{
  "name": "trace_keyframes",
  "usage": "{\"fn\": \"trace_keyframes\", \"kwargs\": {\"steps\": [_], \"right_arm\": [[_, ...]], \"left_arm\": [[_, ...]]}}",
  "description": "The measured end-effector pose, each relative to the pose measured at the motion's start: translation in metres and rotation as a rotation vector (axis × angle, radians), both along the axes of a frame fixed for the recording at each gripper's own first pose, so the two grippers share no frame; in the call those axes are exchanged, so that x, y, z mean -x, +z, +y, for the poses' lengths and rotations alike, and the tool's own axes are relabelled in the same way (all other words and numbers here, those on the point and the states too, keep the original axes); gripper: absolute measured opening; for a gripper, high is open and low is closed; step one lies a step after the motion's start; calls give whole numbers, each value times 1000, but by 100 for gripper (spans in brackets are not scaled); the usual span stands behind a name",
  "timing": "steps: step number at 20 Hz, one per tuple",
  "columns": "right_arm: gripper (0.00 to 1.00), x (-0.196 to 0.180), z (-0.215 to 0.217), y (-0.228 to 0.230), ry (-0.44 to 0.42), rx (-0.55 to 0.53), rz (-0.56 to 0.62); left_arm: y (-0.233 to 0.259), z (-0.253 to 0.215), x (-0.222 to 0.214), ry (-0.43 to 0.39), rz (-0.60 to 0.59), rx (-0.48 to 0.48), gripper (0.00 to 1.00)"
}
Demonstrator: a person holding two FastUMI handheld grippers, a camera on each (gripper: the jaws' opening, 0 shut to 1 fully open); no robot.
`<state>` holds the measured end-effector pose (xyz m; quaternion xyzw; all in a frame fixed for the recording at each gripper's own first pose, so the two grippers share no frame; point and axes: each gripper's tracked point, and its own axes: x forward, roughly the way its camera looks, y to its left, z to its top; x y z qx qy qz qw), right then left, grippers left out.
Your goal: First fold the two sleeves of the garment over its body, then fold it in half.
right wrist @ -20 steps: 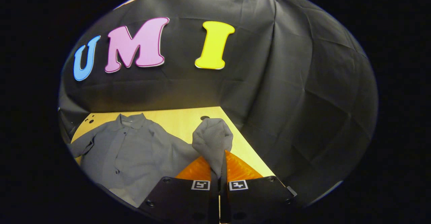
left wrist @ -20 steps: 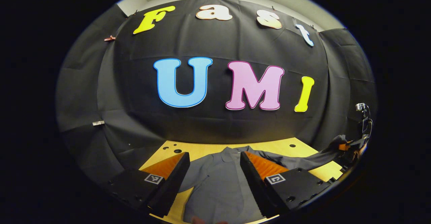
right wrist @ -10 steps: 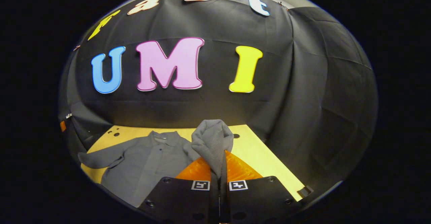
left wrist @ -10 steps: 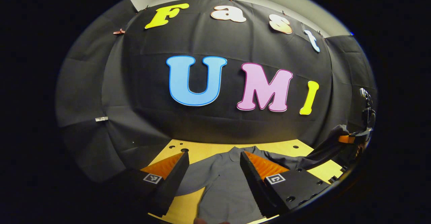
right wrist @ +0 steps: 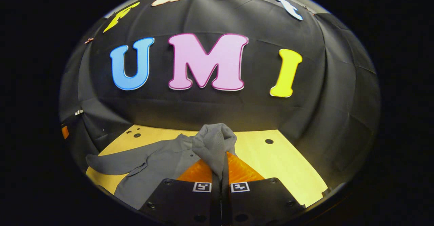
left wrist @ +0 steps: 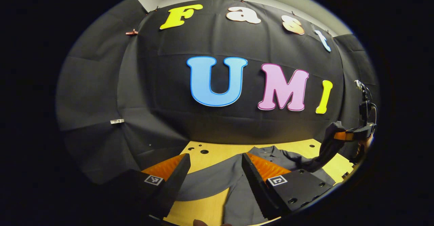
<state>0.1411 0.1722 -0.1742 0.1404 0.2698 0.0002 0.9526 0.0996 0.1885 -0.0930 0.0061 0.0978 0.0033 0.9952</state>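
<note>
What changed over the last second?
The right gripper, shut on one sleeve, lifted it off the table toward the shirt body. The left gripper stayed open, holding nothing; the other sleeve stayed flat.

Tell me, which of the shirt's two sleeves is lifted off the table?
The sleeve pinched in the right gripper; the other sleeve lies flat on the table.

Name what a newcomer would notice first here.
The right tool is shut on a grey sleeve, lifting it above the yellow table. The rest of the grey shirt lies spread to its left. The left tool hangs open above the other sleeve.
</note>
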Motion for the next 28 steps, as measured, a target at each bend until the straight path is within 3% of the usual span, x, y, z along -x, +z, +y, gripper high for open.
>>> {"fn": "trace_keyframes", "kwargs": {"steps": [4,5,8,17,19,20,21,22,27,28], "right_arm": [[5,-16,48,-23,67,26,32],[6,-19,60,-29,86,29,46],[6,-26,94,-49,131,17,87],[8,-21,193,-131,256,-40,275],[9,-20,205,-143,276,-30,305],[18,-19,211,-146,285,-29,316],[11,-16,217,-150,296,-32,327],[11,-15,224,-153,308,-36,337],[24,-1,247,-169,359,-56,400],[15,0,250,-169,361,-64,402]], "left_arm": [[-13,32,-4,44,4,-18,96],[-18,38,-5,53,10,-16,92],[-37,62,-9,92,39,-8,96],[-96,119,-14,182,118,-21,96],[-109,127,-12,199,143,-26,96],[-115,131,-12,205,154,-30,96],[-122,134,-10,211,161,-32,96],[-127,136,-9,216,171,-33,96],[-148,142,-7,243,213,-20,96],[-149,142,-7,246,217,-21,93]]}}
